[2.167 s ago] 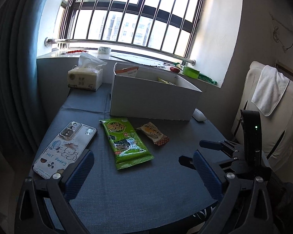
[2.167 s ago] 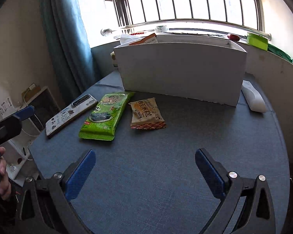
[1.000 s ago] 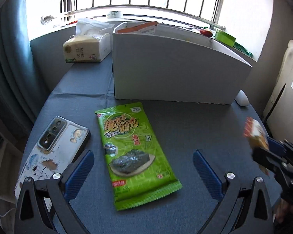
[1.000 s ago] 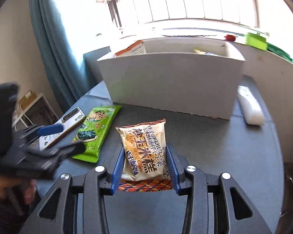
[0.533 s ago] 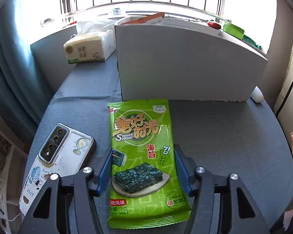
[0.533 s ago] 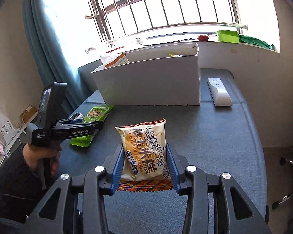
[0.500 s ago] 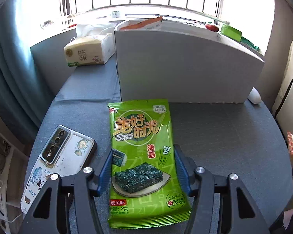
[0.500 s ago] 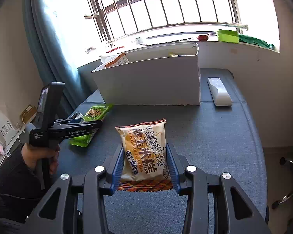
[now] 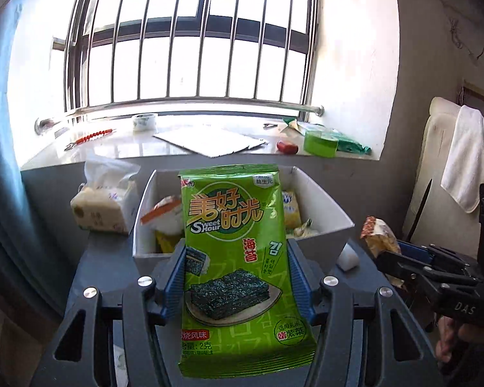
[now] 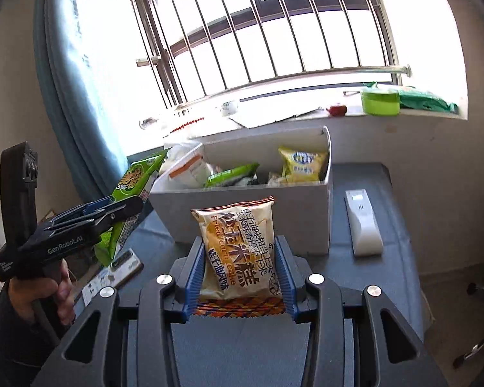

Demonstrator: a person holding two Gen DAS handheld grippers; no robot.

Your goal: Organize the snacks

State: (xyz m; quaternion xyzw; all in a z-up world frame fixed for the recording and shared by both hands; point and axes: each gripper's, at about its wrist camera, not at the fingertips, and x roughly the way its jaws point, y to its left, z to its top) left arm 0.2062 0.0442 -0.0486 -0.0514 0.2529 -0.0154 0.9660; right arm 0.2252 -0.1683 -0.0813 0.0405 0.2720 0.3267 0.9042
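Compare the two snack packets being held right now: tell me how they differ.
The seaweed packet in the left claw is bright green, long and narrow. The corn cake packet in the right claw is cream with an orange patterned edge, shorter and squarer. The seaweed packet shows a picture of its contents; the corn cake packet shows mostly lettering. Both are sealed, clamped by their sides and held off the table short of the white box.

A room in a home: barred window (image 9: 190,48), teal curtain (image 10: 71,74), cluttered sill, tissue pack (image 9: 101,203), towel (image 9: 471,158) draped over a chair.
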